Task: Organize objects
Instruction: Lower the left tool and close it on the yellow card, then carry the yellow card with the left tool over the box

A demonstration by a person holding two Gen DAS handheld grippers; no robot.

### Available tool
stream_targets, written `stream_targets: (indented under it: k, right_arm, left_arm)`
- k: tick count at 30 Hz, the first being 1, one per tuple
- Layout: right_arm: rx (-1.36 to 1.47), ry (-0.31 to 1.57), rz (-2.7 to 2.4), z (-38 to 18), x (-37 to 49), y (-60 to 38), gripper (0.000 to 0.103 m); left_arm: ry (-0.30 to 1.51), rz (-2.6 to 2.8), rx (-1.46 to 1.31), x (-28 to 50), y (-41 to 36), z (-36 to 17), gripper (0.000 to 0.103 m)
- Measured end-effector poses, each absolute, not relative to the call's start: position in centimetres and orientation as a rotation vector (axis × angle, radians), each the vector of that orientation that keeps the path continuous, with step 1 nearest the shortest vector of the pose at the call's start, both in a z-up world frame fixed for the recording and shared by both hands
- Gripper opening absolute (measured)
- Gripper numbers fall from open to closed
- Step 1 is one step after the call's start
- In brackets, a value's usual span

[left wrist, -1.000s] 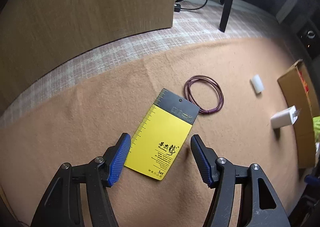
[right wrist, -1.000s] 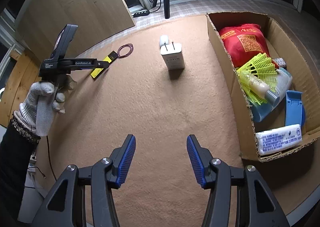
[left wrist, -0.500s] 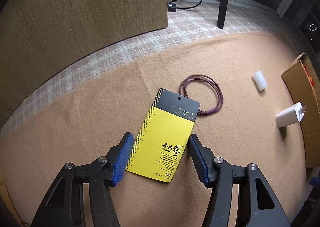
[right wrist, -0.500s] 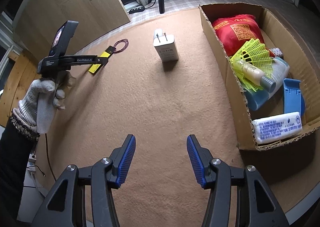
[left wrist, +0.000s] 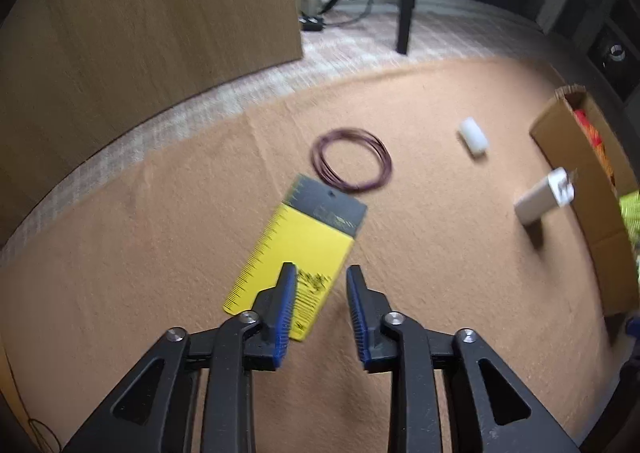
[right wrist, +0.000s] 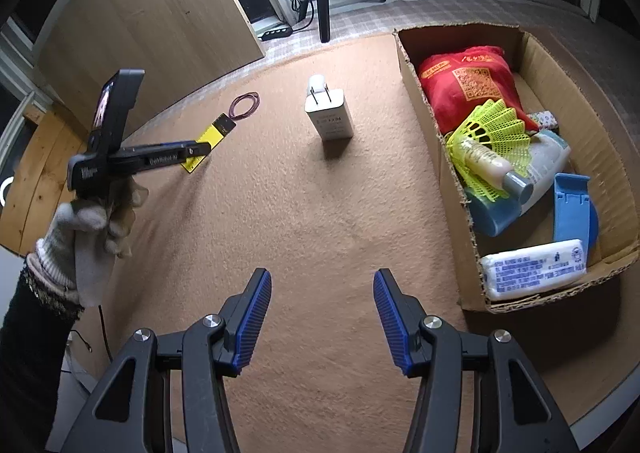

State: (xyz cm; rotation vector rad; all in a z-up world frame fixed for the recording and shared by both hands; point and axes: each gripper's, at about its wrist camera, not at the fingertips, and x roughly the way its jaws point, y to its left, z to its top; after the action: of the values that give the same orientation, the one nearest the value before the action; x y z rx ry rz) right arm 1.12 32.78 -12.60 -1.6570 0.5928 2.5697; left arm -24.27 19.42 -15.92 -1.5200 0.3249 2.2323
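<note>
R gripper (right wrist: pixel 322 317) hung open over bare carpet (right wrist: pixel 304 221), nothing between jaws. L gripper (left wrist: pixel 321 307) was closing over near end of yellow card (left wrist: pixel 296 249), not pinching yet. Beyond: wire coil (left wrist: pixel 351 159), charger (right wrist: pixel 329 119), w/ cardboard box (right wrist: pixel 456 181) at right.

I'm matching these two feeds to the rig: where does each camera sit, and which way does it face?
Left wrist: on the left gripper, looking steeply down at the yellow card; its closing fingers show, pads not pressing the card.
Right wrist: on the right gripper, facing down across the mat at the cardboard box; its open fingers and the gloved left hand show.
Shared: card, wire coil, white charger, box.
</note>
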Motion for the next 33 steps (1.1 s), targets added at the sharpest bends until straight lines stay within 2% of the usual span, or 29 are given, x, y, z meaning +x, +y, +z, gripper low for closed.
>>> stream_targets:
  k: [2,4,9,15,19,20,33]
  right_arm:
    - [-1.657,0.591,2.569,-12.5,1.3,32.8,0.049]
    - [-1.66,0.596,2.564,-12.6,1.6,32.9,0.049]
    - [-1.67,0.6,2.541,-13.1,2.6,33.4,0.049]
    - [-1.646,0.643,2.512,-13.2,3.7,34.7,0.049]
    - [-1.639,0.653,2.516,-13.1,3.8,34.9,0.049]
    - [-1.64,0.656,2.518,-13.1,3.8,34.9,0.049]
    - [-1.631,0.627,2.556,-12.5,2.9,34.3,0.049]
  left_arm:
    - [0.276,2.256,-1.535,-25.9,19.2,-15.7,0.067]
    - [0.202,2.262,-1.556,-27.2,18.6,-15.8,0.074]
    - [0.134,2.244,-1.622,-28.6,18.1,-17.1,0.074]
    - [0.219,2.192,-1.633,-27.8,19.4,-18.0,0.072]
    - [0.408,2.179,-1.591,-25.8,21.3,-18.1,0.061]
    - [0.412,2.172,-1.586,-25.6,21.4,-18.1,0.055]
    - [0.424,2.203,-1.537,-20.6,22.9,-16.9,0.055]
